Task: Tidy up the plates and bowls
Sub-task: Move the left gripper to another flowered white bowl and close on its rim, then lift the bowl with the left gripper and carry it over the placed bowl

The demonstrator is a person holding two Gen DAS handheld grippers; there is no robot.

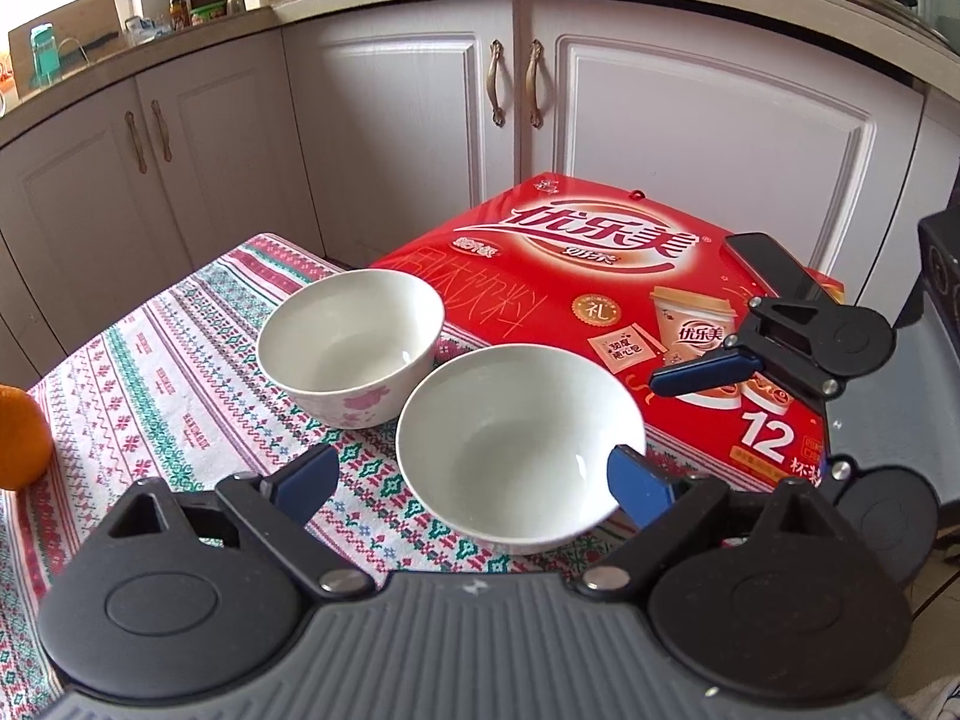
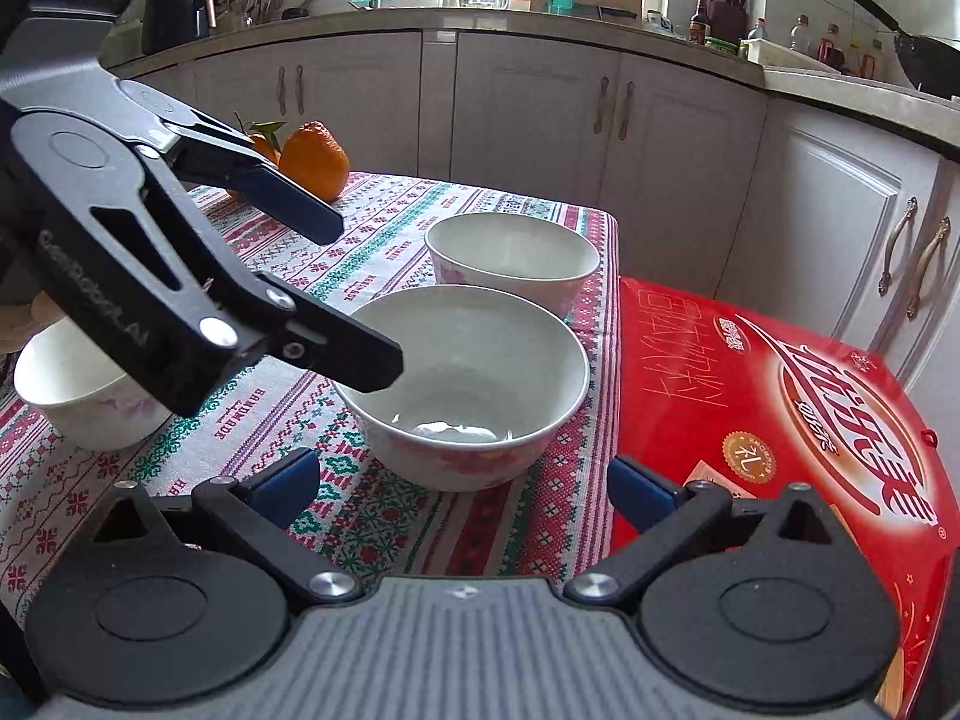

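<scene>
1. Left tongs were spread wide, straddling the near bowl without clasping it.
2. Right tongs gaped wide, empty, just short of that bowl.
3. Second bowl sat just behind on the patterned cloth, beside a red box.

orange cut by left-wrist frame edge, third bowl half hidden behind left gripper, countertop bottles too small to identify

Home kitchen — white cabinets; worktop with bottles; wok.
</scene>
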